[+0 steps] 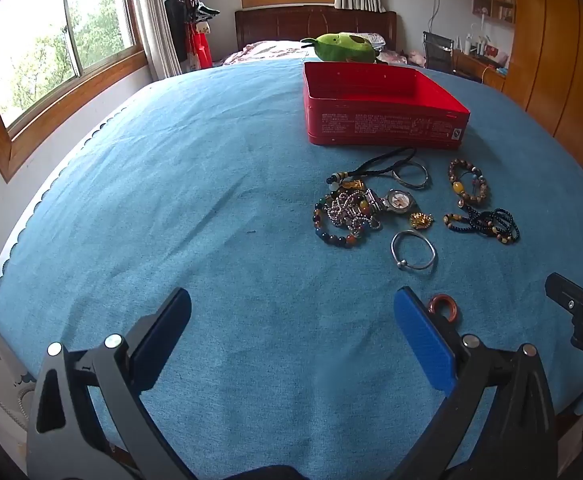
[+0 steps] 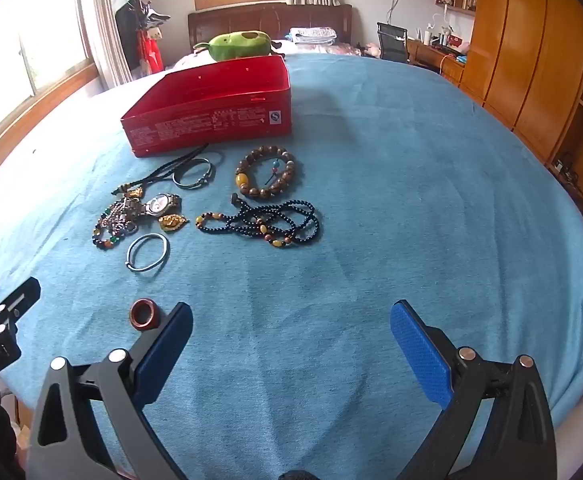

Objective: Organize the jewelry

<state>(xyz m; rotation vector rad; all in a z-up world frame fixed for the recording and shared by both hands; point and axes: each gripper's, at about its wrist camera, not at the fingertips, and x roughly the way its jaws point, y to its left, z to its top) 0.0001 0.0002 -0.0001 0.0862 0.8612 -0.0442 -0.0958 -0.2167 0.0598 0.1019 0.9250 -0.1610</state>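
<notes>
An open red box [image 1: 383,120] [image 2: 211,120] stands on the blue cloth. In front of it lies loose jewelry: a wooden bead bracelet [image 1: 467,182] [image 2: 269,172], a dark bead string [image 1: 485,222] [image 2: 267,222], a watch [image 1: 399,200] [image 2: 159,203], a gold pendant [image 1: 421,220] [image 2: 171,222], a multicolour bead pile [image 1: 345,216] [image 2: 113,220], two silver bangles [image 1: 413,250] [image 2: 147,252] and a red-brown ring [image 1: 443,308] [image 2: 144,314]. My left gripper [image 1: 291,320] is open and empty. My right gripper [image 2: 291,328] is open and empty, and it shows at the right edge of the left wrist view [image 1: 579,304].
The blue cloth [image 1: 211,220] [image 2: 411,200] covers a table. A green plush toy [image 1: 343,46] [image 2: 239,44] lies on a bed behind the box. Wooden wardrobes [image 2: 531,60] stand to the right, windows [image 1: 51,40] to the left.
</notes>
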